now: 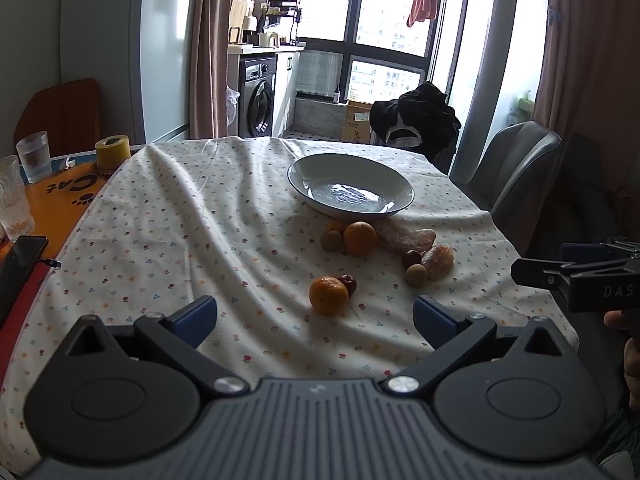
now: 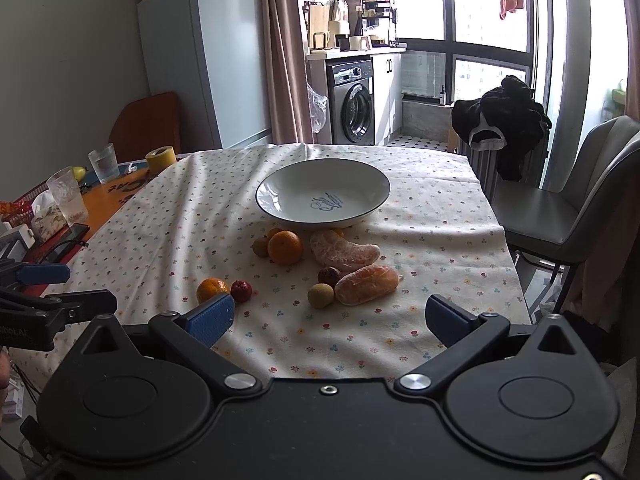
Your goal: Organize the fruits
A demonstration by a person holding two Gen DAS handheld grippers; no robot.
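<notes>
left hand-held gripper [image 1: 315, 316] spread, empty | right hand-held gripper [image 2: 330, 318] spread, empty | nearest mandarin [image 1: 328, 295] whole, unpeeled

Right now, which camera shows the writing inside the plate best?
The right wrist view: the plate is seen from higher up and its blue writing stands out. In the left wrist view the plate looks flatter and glare washes over the writing.

The orange mat [image 1: 60, 196] reads "Cat", upside down; the right tool [image 1: 576, 276] body shows "DAS".
</notes>
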